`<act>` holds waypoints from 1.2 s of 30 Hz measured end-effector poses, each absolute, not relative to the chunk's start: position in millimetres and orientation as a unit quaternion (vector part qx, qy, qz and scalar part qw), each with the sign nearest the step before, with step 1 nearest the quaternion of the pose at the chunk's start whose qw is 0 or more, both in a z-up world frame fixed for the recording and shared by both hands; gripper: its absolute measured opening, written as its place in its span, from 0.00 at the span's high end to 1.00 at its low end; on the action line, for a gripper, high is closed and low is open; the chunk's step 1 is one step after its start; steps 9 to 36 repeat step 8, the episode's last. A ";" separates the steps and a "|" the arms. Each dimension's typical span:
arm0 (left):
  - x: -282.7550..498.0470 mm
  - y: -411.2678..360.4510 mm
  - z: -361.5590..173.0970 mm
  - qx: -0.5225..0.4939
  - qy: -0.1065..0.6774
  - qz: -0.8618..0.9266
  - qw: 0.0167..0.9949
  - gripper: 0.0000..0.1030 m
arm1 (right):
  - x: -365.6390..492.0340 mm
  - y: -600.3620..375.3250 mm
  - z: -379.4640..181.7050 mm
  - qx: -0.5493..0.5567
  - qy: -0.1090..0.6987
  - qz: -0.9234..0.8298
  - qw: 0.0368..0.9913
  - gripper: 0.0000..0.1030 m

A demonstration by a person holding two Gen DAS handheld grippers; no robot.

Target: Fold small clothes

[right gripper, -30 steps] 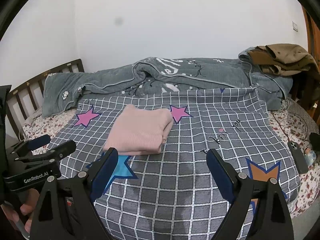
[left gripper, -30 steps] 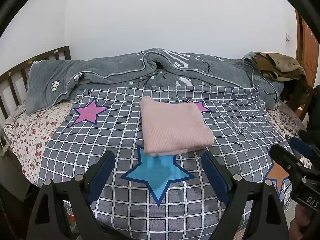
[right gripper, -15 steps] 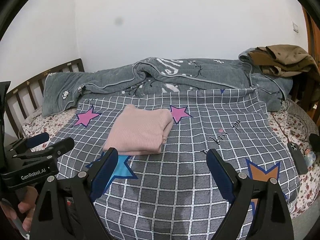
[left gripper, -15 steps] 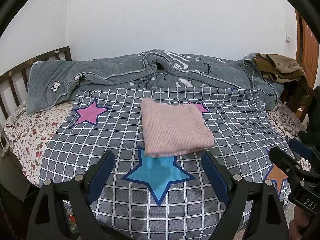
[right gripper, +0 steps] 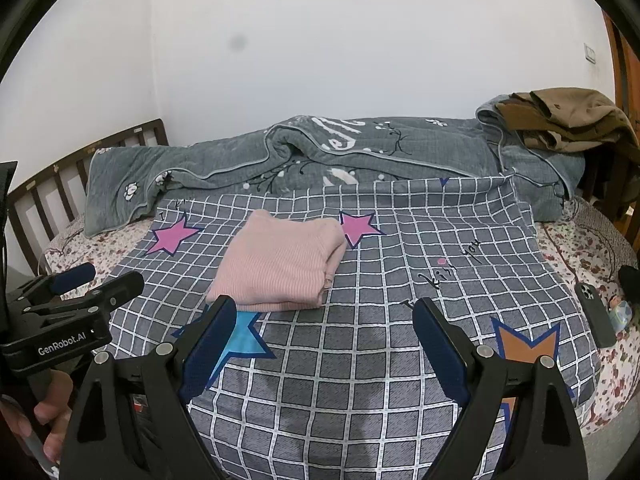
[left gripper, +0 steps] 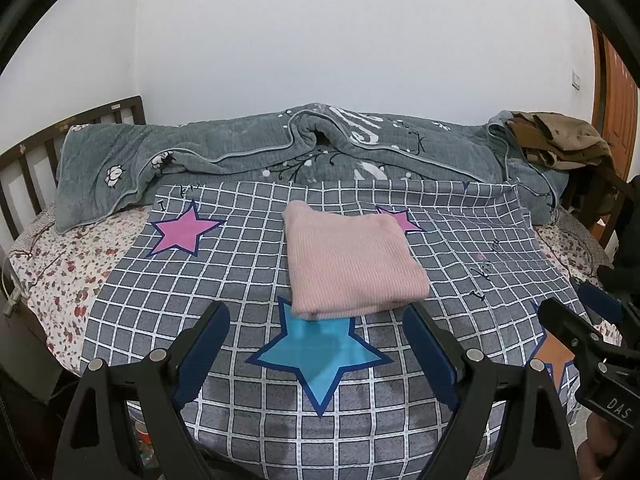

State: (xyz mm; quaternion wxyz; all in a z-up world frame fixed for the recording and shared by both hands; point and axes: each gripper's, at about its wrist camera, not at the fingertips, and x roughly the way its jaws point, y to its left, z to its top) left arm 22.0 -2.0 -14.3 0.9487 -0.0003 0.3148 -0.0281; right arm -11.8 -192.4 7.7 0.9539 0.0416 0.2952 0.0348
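A pink knit garment [left gripper: 348, 264] lies folded into a neat rectangle on the grey checked sheet [left gripper: 224, 280] with coloured stars; it also shows in the right wrist view [right gripper: 280, 264]. My left gripper [left gripper: 316, 344] is open and empty, held back near the bed's front edge, short of the garment. My right gripper [right gripper: 324, 344] is open and empty, to the right of the garment and nearer the front. Each gripper shows at the edge of the other's view.
A rumpled grey quilt [left gripper: 280, 148] lies along the back of the bed. Brown clothes [right gripper: 568, 120] are piled at the back right. A dark phone [right gripper: 594, 314] lies at the bed's right edge. A wooden headboard [left gripper: 28, 160] stands at the left.
Both grippers have drawn slightly back and up from the bed. The folded garment has not moved.
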 end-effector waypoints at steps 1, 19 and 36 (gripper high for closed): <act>22.0 -2.0 -14.3 0.000 0.315 -0.028 0.949 0.15 | -11.8 -192.5 7.6 0.042 0.295 0.035 0.954 0.14; 21.3 -0.7 -13.2 -0.002 0.313 -0.023 0.949 0.15 | -11.5 -192.5 8.1 0.043 0.293 0.036 0.954 0.14; 21.3 -0.7 -13.2 -0.002 0.313 -0.023 0.949 0.15 | -11.5 -192.5 8.1 0.043 0.293 0.036 0.954 0.14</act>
